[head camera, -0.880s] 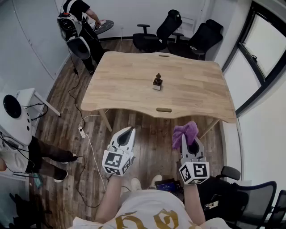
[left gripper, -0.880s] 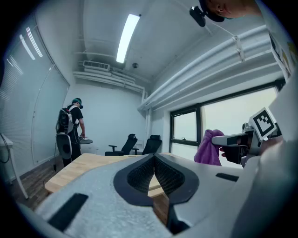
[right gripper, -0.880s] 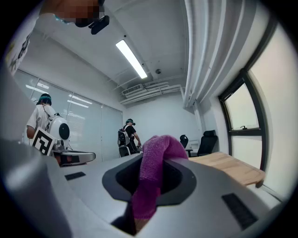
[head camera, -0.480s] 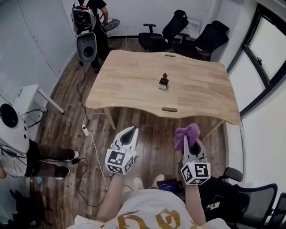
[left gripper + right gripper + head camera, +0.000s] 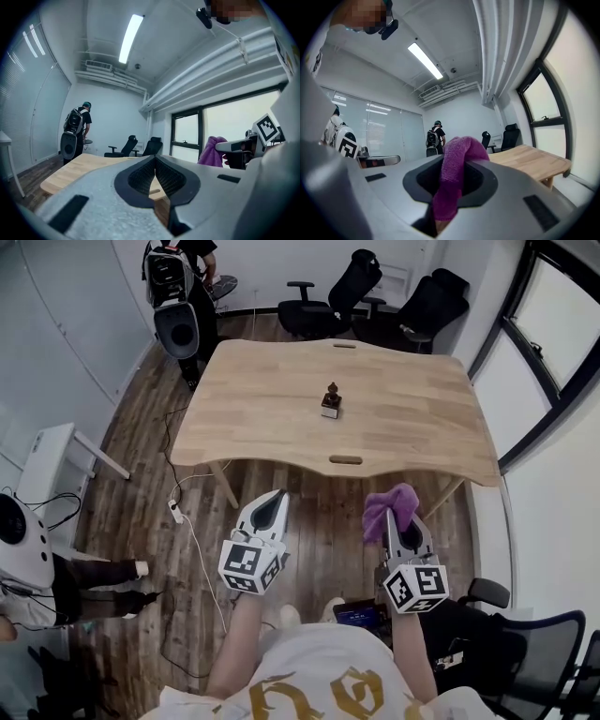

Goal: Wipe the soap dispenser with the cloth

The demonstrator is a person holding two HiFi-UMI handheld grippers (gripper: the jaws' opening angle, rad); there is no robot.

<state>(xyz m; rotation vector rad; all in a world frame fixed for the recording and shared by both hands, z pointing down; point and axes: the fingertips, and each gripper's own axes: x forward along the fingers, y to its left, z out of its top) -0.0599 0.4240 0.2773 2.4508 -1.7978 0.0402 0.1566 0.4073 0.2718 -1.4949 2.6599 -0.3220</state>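
One table at 12 o'clock; my two grippers held level short of its near edge, left gripper at 7 o'clock pressed together, empty, right gripper at 5 o'clock pinching one purple cloth; one soap dispenser upright mid-table.

Wooden table: bare top lying open on every side of the soap dispenser, which is standing alone near the middle as the only obstacle on it. Left gripper and right gripper are hovering over open floor just short of the near edge. Office chairs and a person are crowding the far side, and a power strip is lying on the floor at left.
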